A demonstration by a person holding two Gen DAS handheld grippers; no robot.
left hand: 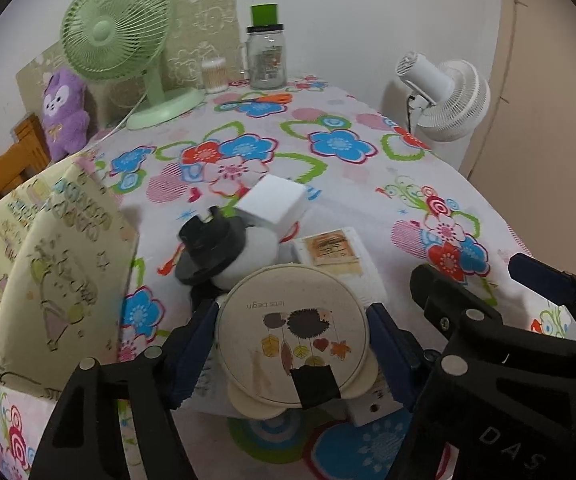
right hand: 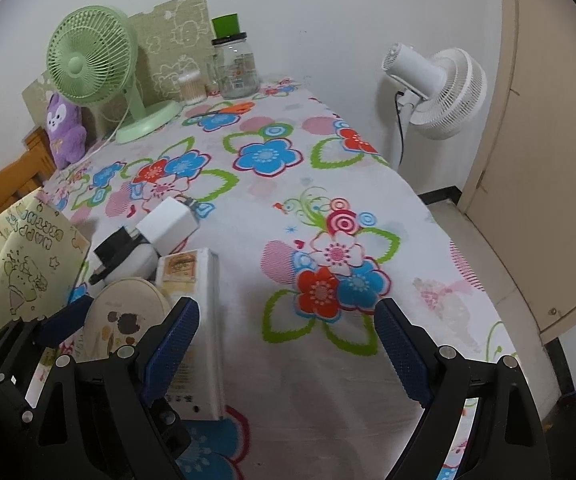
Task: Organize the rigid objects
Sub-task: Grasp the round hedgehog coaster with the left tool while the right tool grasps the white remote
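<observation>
Counting one round lid (left hand: 293, 334) between the left gripper (left hand: 290, 354) pads, which sit at its rim; contact can't be confirmed. Right gripper (right hand: 286, 344) spread wide over bare cloth (right hand: 328, 184), holding nothing. Behind the lid: one white cube (left hand: 274, 202), one black cap (left hand: 210, 246), one flat box (right hand: 198, 312); two fans, green (left hand: 114, 42) and white (left hand: 446, 94).

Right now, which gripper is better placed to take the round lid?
Left gripper: its fingers flank the round lid. The right gripper is open over bare tablecloth beside it.
</observation>
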